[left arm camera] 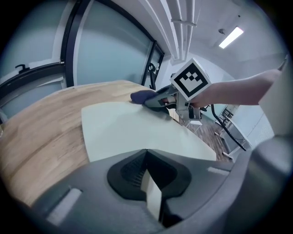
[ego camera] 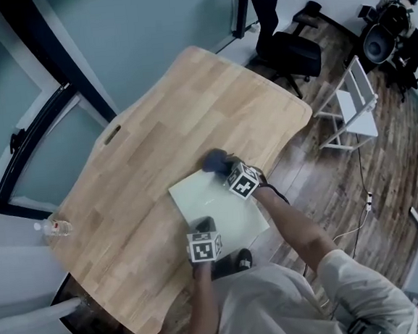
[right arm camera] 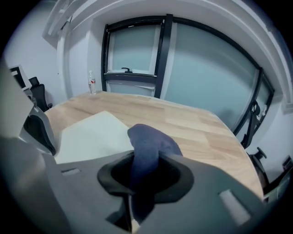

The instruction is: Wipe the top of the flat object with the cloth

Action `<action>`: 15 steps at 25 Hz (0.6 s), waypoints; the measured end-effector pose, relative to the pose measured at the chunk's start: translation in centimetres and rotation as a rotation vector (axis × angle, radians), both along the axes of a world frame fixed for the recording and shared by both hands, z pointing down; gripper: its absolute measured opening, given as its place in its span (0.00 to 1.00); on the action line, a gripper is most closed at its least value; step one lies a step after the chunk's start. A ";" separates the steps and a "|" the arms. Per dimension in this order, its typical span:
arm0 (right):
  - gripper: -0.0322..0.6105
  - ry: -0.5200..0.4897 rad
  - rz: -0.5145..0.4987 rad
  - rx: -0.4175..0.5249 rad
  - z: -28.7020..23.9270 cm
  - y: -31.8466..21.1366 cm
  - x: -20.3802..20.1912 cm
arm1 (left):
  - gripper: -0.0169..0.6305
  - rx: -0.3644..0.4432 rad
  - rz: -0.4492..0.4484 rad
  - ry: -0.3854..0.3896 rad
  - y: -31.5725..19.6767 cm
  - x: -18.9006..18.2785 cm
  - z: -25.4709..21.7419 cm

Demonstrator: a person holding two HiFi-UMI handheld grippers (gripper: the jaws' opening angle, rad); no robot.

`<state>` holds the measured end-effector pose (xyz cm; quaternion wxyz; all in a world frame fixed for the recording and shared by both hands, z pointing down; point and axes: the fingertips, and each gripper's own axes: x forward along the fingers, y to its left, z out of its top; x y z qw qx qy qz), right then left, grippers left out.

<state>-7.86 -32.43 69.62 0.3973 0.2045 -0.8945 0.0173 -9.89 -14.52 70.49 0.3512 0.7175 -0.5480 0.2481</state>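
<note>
Item 1. Desk (ego camera: 154, 124): light wood top with rounded corners and a small slot near its far left edge.

Item 2. Flat object (ego camera: 213, 198): a pale, thin rectangular sheet lying flat at the desk's near edge, directly in front of the person. Its near side appears to reach slightly past that edge.

Item 3. Cloth (ego camera: 214, 160): dark blue and bunched. It sits at the flat object's far edge, where the sheet meets bare wood. One end of it is drawn back into the right gripper.

Item 4. Right gripper (ego camera: 228, 170): its jaws are closed on the cloth, which fills the gap between them and bulges out in front. The marker cube faces up, and the person's arm extends over the desk's near edge.

Item 5. Left gripper (ego camera: 204, 225): placed at the flat object's near edge. Its jaws are pinched almost together, with a pale sliver of the sheet's edge between them.

Item 6. Water bottle (ego camera: 54, 228): clear, lying at the desk's left edge, well apart from the sheet.

Item 7. Office chair (ego camera: 295, 53): black, on the wood floor beyond the desk's far right corner.
</note>
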 end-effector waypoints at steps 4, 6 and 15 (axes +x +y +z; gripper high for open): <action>0.19 0.008 0.002 -0.004 0.2 0.8 0.6 | 0.04 0.000 -0.003 -0.010 0.1 0.2 0.0; 0.20 0.006 -0.009 -0.008 0.1 1.4 0.9 | 0.04 -0.003 -0.012 -0.001 0.0 0.2 -0.1; 0.20 0.002 -0.031 -0.025 0.1 4.3 2.7 | 0.04 0.003 -0.024 0.001 0.3 0.1 -0.2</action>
